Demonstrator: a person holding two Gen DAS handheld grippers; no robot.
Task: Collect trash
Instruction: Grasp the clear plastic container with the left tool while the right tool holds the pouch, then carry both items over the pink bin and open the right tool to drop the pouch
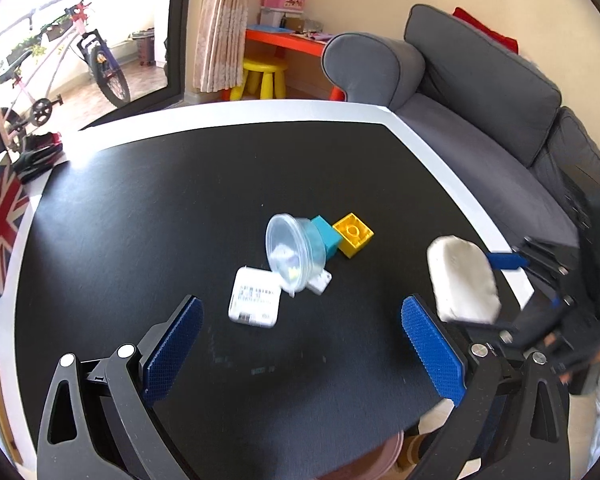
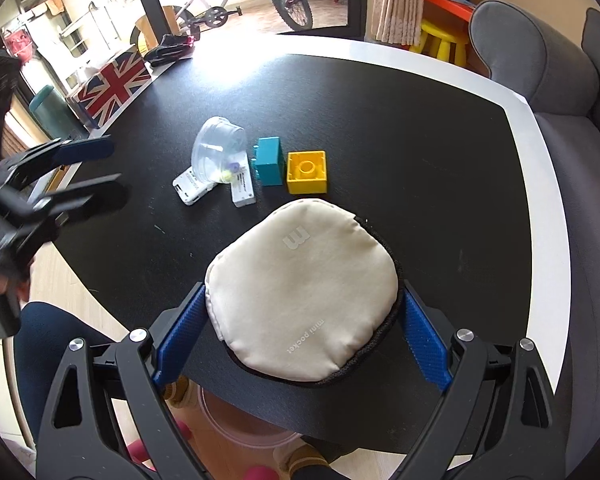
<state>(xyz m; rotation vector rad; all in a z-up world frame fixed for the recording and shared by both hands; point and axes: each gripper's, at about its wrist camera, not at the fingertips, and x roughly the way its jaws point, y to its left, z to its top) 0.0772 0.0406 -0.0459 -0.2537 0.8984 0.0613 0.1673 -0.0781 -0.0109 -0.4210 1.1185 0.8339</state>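
Note:
My right gripper (image 2: 303,296) is shut on a cream padded pouch (image 2: 304,300) marked "mini pocket", held by its two sides above the near part of the black table (image 2: 420,140). The left wrist view shows that pouch (image 1: 460,276) at the right. My left gripper (image 1: 302,308) hangs open over the table with nothing between its fingers, just short of a white box (image 1: 254,300). A clear plastic cup (image 1: 296,252) lies on its side against a second small white box (image 1: 320,280). Beside them sit a teal block (image 1: 326,236) and a yellow block (image 1: 354,234).
A Union Jack box (image 2: 112,80) and dark gloves (image 2: 168,50) stand at the table's far left. A grey sofa (image 1: 480,100) runs along the right side. Under the near table edge a clear round bin (image 2: 244,420) shows, with a person's feet beside it.

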